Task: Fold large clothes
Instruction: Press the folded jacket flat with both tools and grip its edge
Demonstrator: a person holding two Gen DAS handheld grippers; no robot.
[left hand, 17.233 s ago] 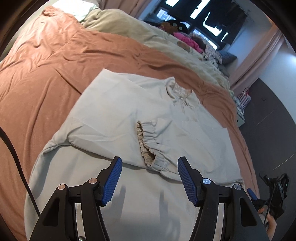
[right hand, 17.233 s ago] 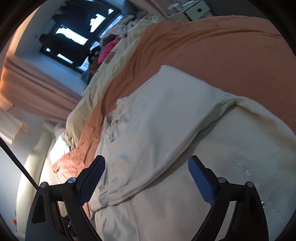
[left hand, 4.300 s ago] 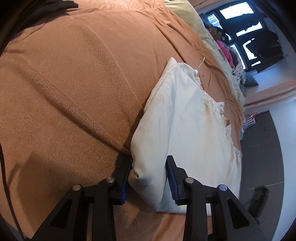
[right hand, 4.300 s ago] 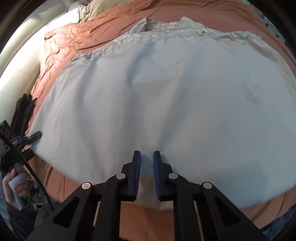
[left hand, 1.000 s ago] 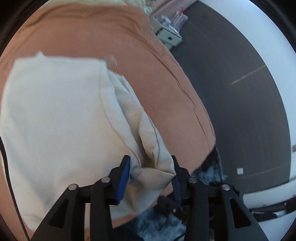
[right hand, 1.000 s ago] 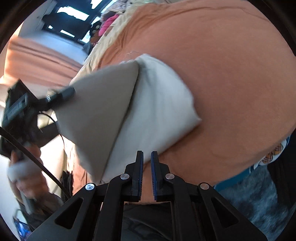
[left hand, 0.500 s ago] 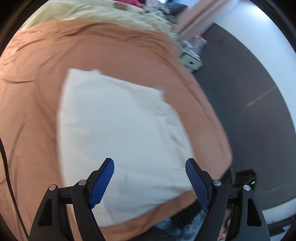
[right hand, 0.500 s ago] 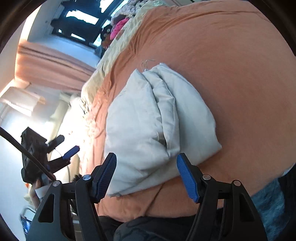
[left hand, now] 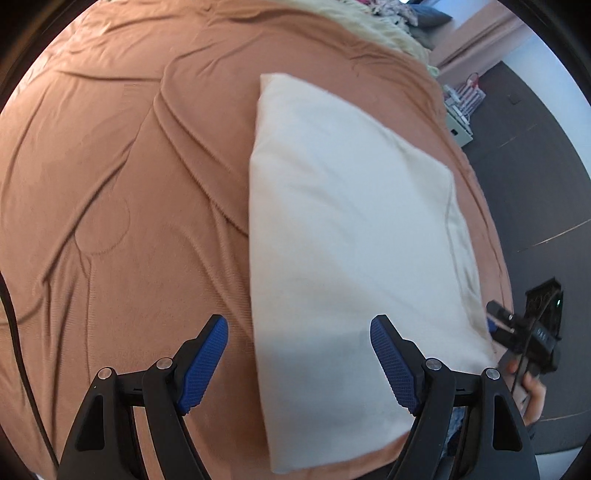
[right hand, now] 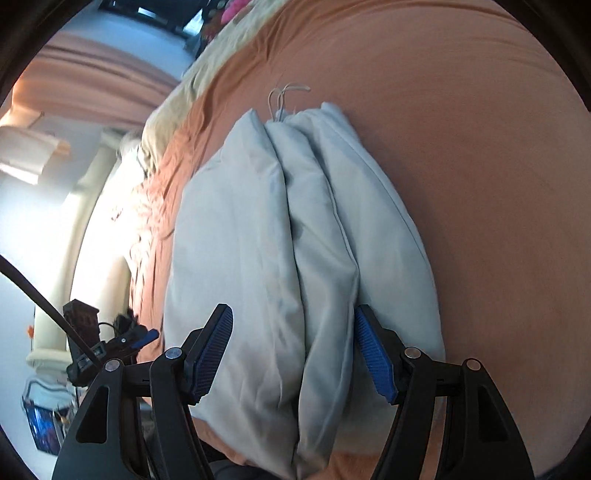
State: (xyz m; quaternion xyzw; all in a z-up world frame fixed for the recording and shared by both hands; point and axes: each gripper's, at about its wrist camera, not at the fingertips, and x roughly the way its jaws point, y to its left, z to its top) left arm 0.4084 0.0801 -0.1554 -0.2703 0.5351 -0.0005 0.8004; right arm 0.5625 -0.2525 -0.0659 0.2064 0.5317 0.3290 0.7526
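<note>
A cream garment (left hand: 351,236) lies folded into a thick rectangle on the orange bedspread (left hand: 110,177), near the bed's front edge. In the right wrist view the same garment (right hand: 280,258) shows its stacked folded layers edge-on, with a thin drawstring (right hand: 284,94) sticking out at the far end. My left gripper (left hand: 299,358) is open and empty, just above the garment's near end. My right gripper (right hand: 293,352) is open and empty, its jaws standing either side of the folded layers without gripping them. It also shows at the right in the left wrist view (left hand: 517,332).
The orange bedspread (right hand: 480,184) stretches wide on both sides of the garment. A cream blanket (left hand: 373,22) lies along the far side. Dark floor (left hand: 535,147) and a small white unit (left hand: 460,122) lie beyond the bed's right edge. Pink curtains (right hand: 92,70) hang at the back.
Both grippers let go of the garment about a second ago and opened. Since half a second ago they stay open, and the folded garment rests on the bed.
</note>
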